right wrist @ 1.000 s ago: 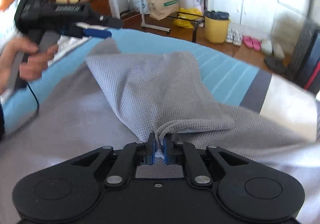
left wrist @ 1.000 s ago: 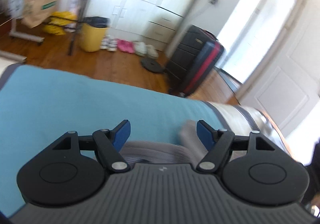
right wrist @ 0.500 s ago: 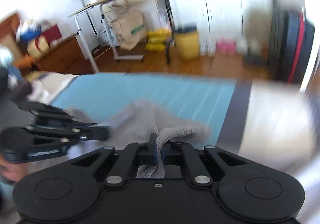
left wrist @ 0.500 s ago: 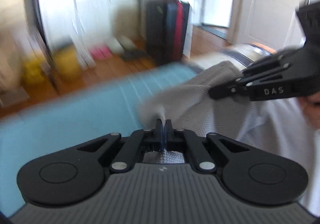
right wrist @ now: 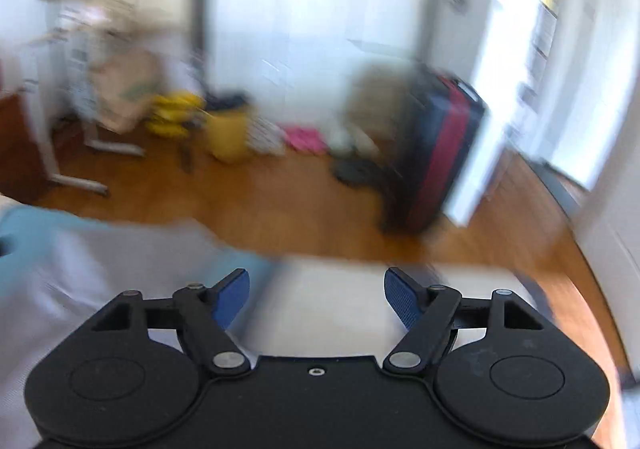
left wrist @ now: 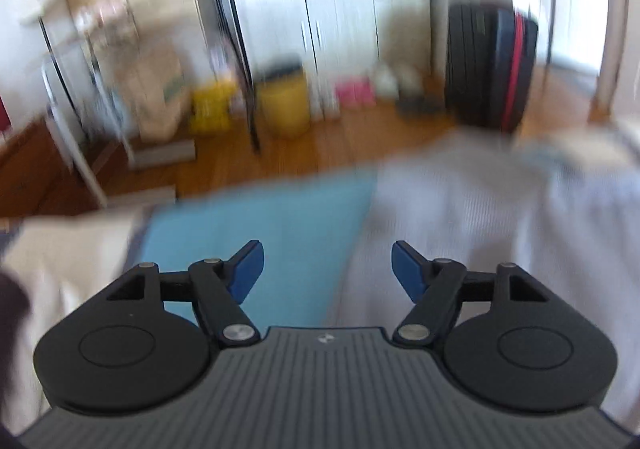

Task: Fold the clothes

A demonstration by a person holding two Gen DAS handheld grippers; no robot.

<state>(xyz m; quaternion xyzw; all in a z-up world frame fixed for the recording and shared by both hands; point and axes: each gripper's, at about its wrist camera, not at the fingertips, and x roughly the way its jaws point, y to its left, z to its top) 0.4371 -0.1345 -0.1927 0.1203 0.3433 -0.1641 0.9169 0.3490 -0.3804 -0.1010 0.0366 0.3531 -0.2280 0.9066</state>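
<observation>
The grey knit garment [left wrist: 472, 217] lies on the blue bed cover [left wrist: 280, 233], to the right in the blurred left wrist view. My left gripper [left wrist: 327, 269] is open and empty, above the edge where the garment meets the cover. In the right wrist view the garment [right wrist: 100, 269] lies at the lower left. My right gripper [right wrist: 316, 299] is open and empty, over a pale part of the bed [right wrist: 340, 297] near its far edge.
Beyond the bed is wooden floor [right wrist: 280, 209]. A dark suitcase with a red stripe [right wrist: 436, 153] stands there, also in the left wrist view [left wrist: 492, 69]. A yellow bin [left wrist: 284, 101], shoes [right wrist: 304, 139], a paper bag [left wrist: 156, 93] and white wardrobes stand behind.
Both grippers were shut on the grey garment half a second ago and now stand open and empty. The garment has dropped onto the bed. Both cameras swing fast.
</observation>
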